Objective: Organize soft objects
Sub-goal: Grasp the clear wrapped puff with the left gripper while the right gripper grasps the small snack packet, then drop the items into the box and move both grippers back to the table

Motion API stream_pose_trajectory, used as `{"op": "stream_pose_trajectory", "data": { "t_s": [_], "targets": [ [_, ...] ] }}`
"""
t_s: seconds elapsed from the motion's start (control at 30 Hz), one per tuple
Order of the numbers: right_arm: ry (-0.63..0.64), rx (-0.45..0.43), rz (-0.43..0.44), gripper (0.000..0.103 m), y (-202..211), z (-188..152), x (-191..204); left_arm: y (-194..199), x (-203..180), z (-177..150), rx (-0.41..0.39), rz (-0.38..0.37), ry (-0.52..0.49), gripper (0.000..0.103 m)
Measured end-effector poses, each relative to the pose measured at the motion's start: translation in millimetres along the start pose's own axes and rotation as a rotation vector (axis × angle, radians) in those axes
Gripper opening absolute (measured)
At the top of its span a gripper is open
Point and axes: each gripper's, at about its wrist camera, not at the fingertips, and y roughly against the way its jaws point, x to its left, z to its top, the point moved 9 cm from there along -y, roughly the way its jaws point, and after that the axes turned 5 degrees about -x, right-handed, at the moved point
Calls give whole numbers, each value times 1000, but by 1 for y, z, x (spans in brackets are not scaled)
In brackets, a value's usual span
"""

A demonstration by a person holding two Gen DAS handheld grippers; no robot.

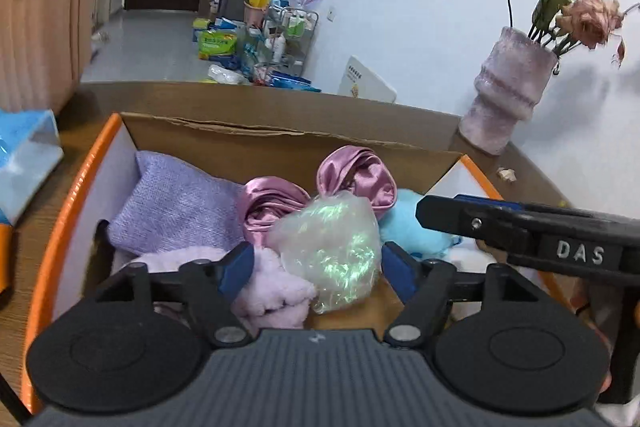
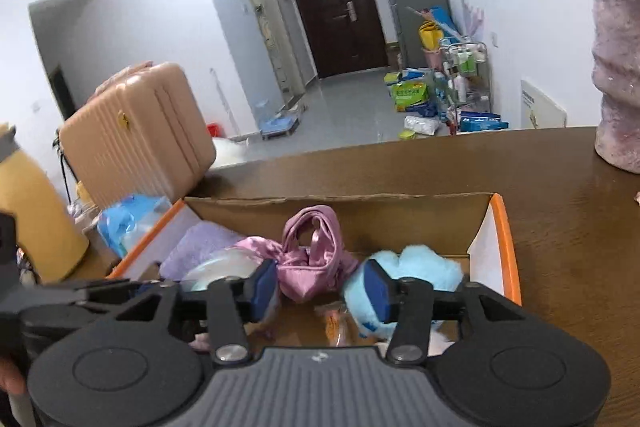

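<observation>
Down by the lens, the left hand-held gripper (image 1: 318, 269) has its blue pads spread apart on either side of the crinkly iridescent cellophane ball (image 1: 334, 251), which sits loose in the orange-rimmed cardboard box (image 1: 64, 219); whether the pads touch it is hard to tell. Just left of that ball, near the box's front, lies a fluffy pale-pink plush piece (image 1: 276, 291). The right hand-held gripper (image 2: 320, 291) is over the same box, jaws wide apart with nothing between them, its right pad against the fluffy light-blue plush toy (image 2: 416, 271). In the left wrist view that gripper shows as a black bar reaching in from the box's right side.

Deeper in the box, a shiny pink satin scrunchie bundle (image 1: 356, 179) rests behind the cellophane ball, and a folded lavender knit cloth (image 1: 176, 207) fills the back-left corner. The blue toy sits on the box's right side.

The box stands on a brown wooden table (image 2: 560, 227). Past the box's right rear corner stands a mottled pink ridged vase (image 1: 504, 95) with faded pink flowers (image 1: 588, 19). Left of the box sits a blue plastic-wrapped pack (image 1: 28, 159), and behind that a ribbed pink hard-shell case (image 1: 40, 19).
</observation>
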Motion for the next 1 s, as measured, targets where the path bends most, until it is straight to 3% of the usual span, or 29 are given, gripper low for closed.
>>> {"op": "stream_pose_trajectory", "data": {
  "t_s": [0.07, 0.23, 0.37, 0.53, 0.7, 0.8, 1.0],
  "targets": [
    [-3, -19, 6, 58, 2, 3, 0, 4, -2, 2, -11, -11, -8, 77],
    [26, -50, -4, 58, 18, 7, 6, 26, -11, 8, -68, 30, -51, 78],
    [80, -116, -17, 61, 69, 11, 14, 76, -10, 5, -126, 28, -58, 82],
    [143, -110, -61, 66, 136, -12, 13, 144, -12, -20, -168, 82, -159, 84],
    [224, -134, -85, 71, 202, -56, 31, 214, -17, -63, -219, 116, -160, 88],
    [237, -162, -52, 82, 236, -92, 47, 251, -24, -101, -240, 120, -135, 92],
    [172, -179, 51, 84, 279, -160, 69, 279, -45, -176, -159, 93, -103, 93]
  ]
}}
